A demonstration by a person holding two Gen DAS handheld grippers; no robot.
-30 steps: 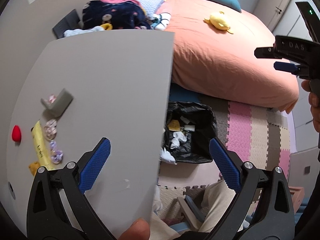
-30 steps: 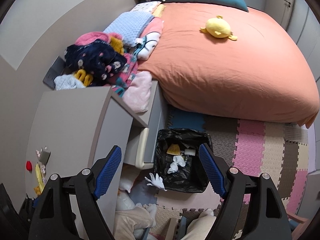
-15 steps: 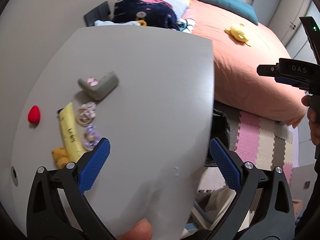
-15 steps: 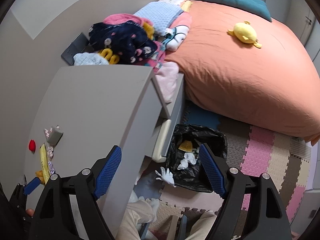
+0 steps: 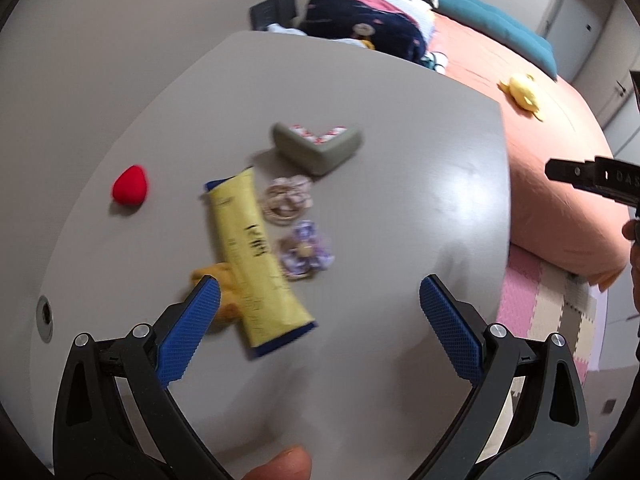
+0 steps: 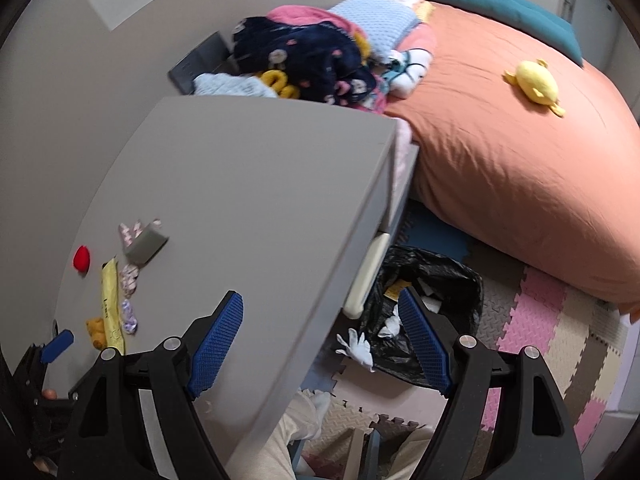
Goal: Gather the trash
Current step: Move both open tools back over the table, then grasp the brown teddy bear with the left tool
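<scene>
A yellow wrapper [image 5: 254, 256] with blue ends lies on the grey desk top [image 5: 400, 208], just ahead of my open, empty left gripper [image 5: 316, 300]. Beside it lie two small patterned wrappers [image 5: 286, 199], a red blob [image 5: 130, 189], an orange toy [image 5: 214, 280] and a grey corner guard [image 5: 320, 148]. In the right wrist view the yellow wrapper [image 6: 110, 308] sits at the desk's near left. My right gripper [image 6: 322, 320] is open and empty above the desk edge. A black-lined trash bin [image 6: 452, 280] stands on the floor with paper inside.
A white crumpled tissue [image 6: 356, 346] lies on the floor by the bin. An orange bed [image 6: 520, 160] with a yellow plush [image 6: 536, 82] and a clothes pile [image 6: 312, 56] lies beyond. Foam mats [image 6: 560, 332] cover the floor. The other gripper [image 5: 596, 178] shows at right.
My left gripper has swung left and closer over the desk, so the yellow wrapper now lies between its fingers' line of sight. The right gripper has shifted left toward the desk.
</scene>
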